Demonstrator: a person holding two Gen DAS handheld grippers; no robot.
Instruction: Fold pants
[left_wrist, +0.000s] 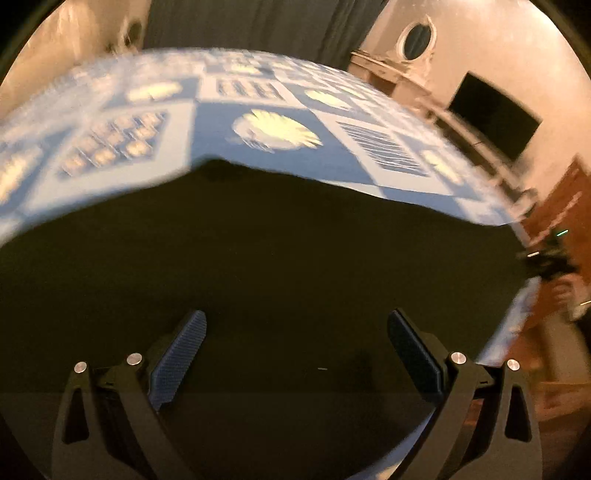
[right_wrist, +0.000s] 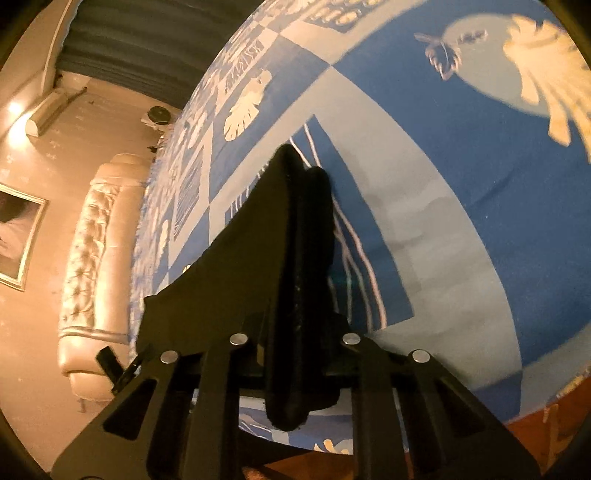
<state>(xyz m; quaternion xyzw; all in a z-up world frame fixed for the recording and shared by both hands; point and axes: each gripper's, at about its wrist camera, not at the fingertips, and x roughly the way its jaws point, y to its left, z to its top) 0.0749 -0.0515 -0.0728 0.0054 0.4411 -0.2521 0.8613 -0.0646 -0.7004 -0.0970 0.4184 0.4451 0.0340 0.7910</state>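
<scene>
The pants are dark, nearly black, and lie spread on a blue and white patterned bed cover. In the left wrist view they fill the lower half of the frame. My left gripper is open just above the dark cloth, with nothing between its blue ribbed pads. My right gripper is shut on a bunched edge of the pants, which drapes off to the left over the cover. Its fingertips are hidden in the cloth.
A cream tufted headboard runs along the bed's far side in the right wrist view. A dark TV screen on a low cabinet stands beyond the bed at the right of the left wrist view. Grey curtains hang behind.
</scene>
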